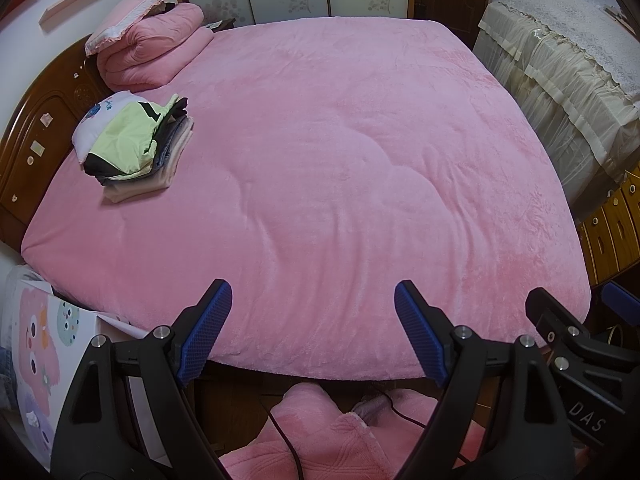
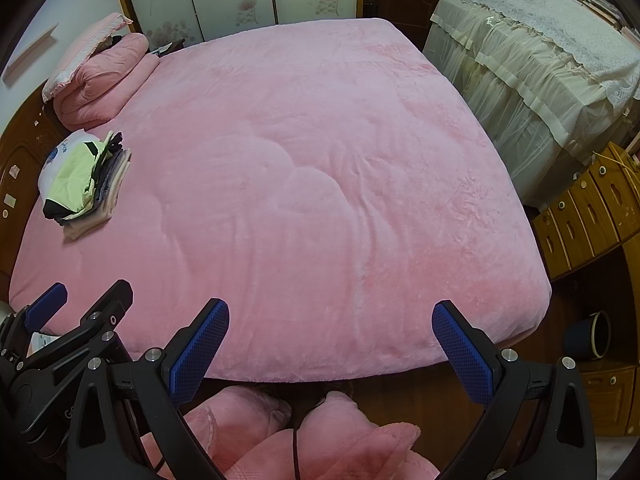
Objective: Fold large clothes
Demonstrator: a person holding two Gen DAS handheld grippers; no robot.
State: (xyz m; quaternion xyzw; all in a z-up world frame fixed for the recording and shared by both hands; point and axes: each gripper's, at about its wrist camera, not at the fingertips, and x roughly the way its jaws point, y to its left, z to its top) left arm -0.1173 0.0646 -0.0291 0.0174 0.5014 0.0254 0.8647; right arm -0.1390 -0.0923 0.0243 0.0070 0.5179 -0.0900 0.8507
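Folded clothes stack (image 1: 136, 148) long axis toward headboard; left tool (image 1: 312, 332), right tool (image 2: 330, 340) agape, empty.

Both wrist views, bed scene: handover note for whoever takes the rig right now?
Left tongs: open, empty, held over the near edge of the bed.
Right tongs: open, empty, beside the left ones, same edge.
Pink blanket: spread flat over the bed, lightly wrinkled.
Stack of folded clothes: on the blanket near the wooden headboard, a light green piece on top.
Folded pink quilt: at the far headboard corner, a pillow on it.
Done: that stack looks folded.
Left: no unfolded garment lies on the bed; one has to be fetched.
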